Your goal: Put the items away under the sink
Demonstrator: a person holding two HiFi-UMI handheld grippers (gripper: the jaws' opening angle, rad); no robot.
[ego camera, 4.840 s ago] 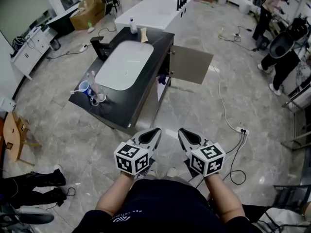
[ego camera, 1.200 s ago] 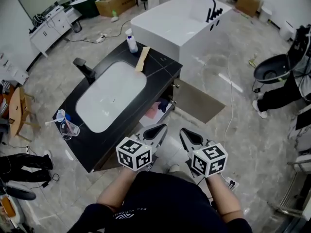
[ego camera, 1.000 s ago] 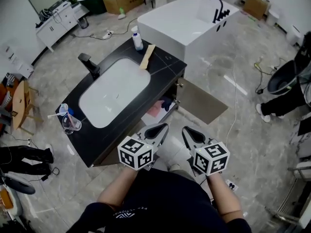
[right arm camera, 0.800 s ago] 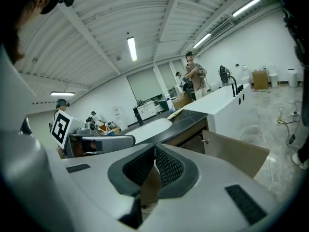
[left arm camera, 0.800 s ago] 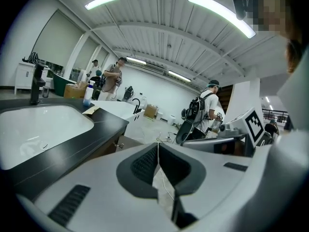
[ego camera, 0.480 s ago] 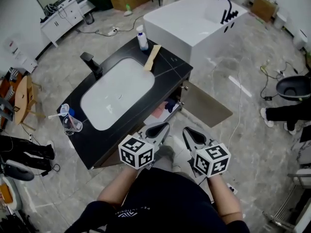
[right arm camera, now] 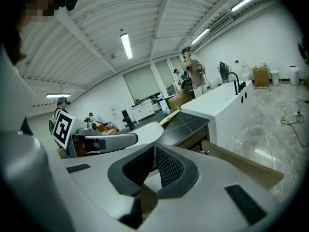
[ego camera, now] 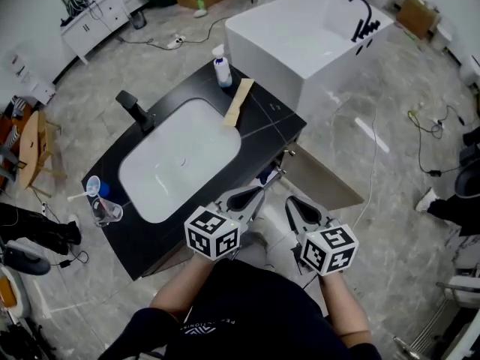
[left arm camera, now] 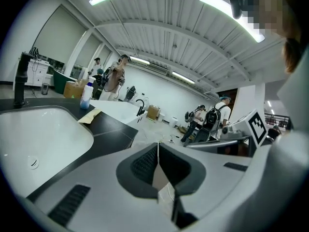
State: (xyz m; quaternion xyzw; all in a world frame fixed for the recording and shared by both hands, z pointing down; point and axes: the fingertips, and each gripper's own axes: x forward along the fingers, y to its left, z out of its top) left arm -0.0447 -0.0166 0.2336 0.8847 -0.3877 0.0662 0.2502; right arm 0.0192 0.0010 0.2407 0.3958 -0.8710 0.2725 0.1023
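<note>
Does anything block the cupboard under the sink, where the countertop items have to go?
Nothing visible does: the cabinet door is swung open. The bottle and cups sit on the countertop; most of the inside is hidden beneath it.

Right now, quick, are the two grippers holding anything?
Left gripper: closed, fingers together, holding nothing.
Right gripper: closed, fingers together, holding nothing.

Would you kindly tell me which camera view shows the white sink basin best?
The head view: the white sink basin appears whole from above, rim to rim. The left gripper view shows only part of it at a low angle, and the right gripper view just a thin white sliver.
</note>
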